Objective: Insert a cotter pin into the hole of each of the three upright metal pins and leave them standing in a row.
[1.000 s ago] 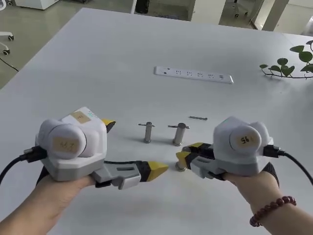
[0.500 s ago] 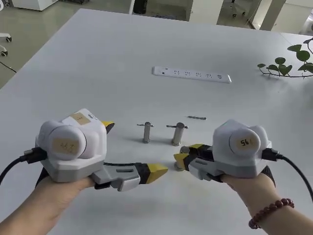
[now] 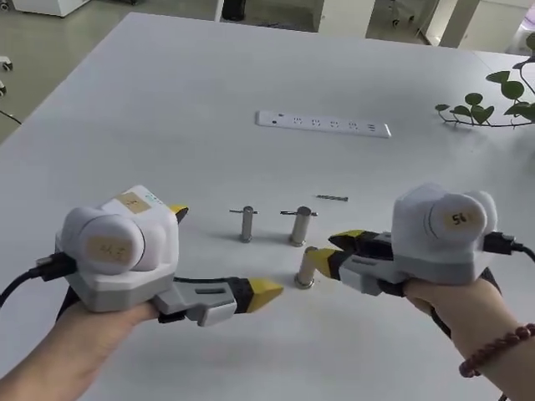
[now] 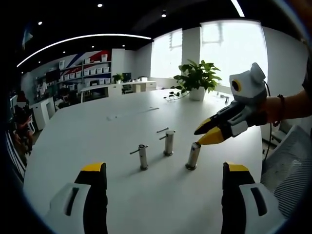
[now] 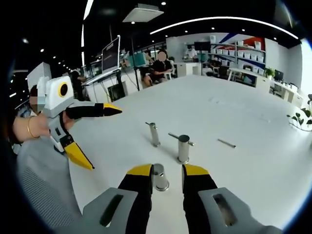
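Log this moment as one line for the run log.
left gripper: open, empty | right gripper: open, tips at near pin, uncottered | left pin, middle pin: cottered, upright | loose cotter pin: on table beyond

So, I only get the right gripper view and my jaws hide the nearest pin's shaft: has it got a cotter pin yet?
Observer: No. The left gripper view shows the nearest pin side-on with a bare shaft; the middle pin and the left pin have theirs.
Operator: Where along it are my tips?
Observer: Level with its top end; the right gripper has its jaws a little apart there.
Operator: Is it upright?
Observer: In the head view it seems to lean slightly toward the right gripper; the other two stand straight.
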The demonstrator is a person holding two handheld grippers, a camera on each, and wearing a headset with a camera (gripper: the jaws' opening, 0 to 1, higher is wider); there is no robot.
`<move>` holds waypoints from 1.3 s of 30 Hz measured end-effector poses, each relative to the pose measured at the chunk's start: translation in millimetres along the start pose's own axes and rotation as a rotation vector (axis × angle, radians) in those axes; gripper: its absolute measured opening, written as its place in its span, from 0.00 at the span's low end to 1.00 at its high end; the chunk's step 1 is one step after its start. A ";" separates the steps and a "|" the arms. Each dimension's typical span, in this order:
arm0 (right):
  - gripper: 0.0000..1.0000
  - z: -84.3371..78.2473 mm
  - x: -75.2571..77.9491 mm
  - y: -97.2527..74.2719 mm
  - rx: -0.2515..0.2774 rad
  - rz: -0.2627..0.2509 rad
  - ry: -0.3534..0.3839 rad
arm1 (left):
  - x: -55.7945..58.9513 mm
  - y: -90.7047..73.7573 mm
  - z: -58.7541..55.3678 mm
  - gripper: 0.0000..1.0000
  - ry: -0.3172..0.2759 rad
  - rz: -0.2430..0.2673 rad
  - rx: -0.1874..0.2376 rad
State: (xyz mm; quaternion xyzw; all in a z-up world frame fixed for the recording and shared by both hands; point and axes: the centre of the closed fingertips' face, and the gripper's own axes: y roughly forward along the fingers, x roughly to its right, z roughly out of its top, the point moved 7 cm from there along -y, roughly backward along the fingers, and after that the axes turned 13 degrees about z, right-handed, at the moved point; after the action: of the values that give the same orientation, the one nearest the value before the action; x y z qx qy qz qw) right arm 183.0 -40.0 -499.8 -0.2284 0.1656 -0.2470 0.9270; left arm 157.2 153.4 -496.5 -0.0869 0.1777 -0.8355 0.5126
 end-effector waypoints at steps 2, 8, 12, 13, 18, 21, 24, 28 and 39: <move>0.19 0.9 0.5 -2.4 0.016 0.015 0.024 | 0.7 0.3 -0.2 0.99 0.003 -0.001 0.000; 0.19 3.3 4.7 -8.5 0.012 0.012 0.020 | 2.3 1.2 -1.6 0.99 0.010 -0.007 -0.008; 0.19 5.3 15.2 -12.1 -0.006 0.003 0.002 | 3.8 1.7 -3.3 0.99 0.011 -0.015 -0.014; 0.19 5.4 18.0 -12.5 -0.020 0.002 -0.013 | 4.1 1.9 -3.8 0.99 0.012 -0.017 -0.016; 0.18 8.4 36.5 -11.1 -0.084 0.001 -0.065 | 3.5 2.1 -5.6 0.99 0.012 -0.012 -0.024; 0.18 11.7 46.2 -9.4 -0.123 0.005 -0.107 | 2.2 2.3 -5.1 0.99 0.002 -0.011 -0.018; 0.18 16.5 55.6 -7.6 -0.142 0.014 -0.126 | 3.2 2.6 -5.5 0.99 0.003 -0.014 -0.019; 0.18 22.6 71.1 -5.0 -0.186 0.023 -0.166 | 3.8 3.1 -7.2 0.99 -0.003 -0.019 -0.024; 0.19 26.7 100.7 6.8 -0.300 0.064 -0.209 | 2.5 3.8 -10.5 0.99 0.005 -0.013 -0.037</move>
State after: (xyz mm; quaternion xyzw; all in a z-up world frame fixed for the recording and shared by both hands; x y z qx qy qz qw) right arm 279.7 -79.3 -500.4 -0.3832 0.1104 -0.1647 0.9022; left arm 155.7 151.9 -507.8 -0.0953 0.1940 -0.8356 0.5050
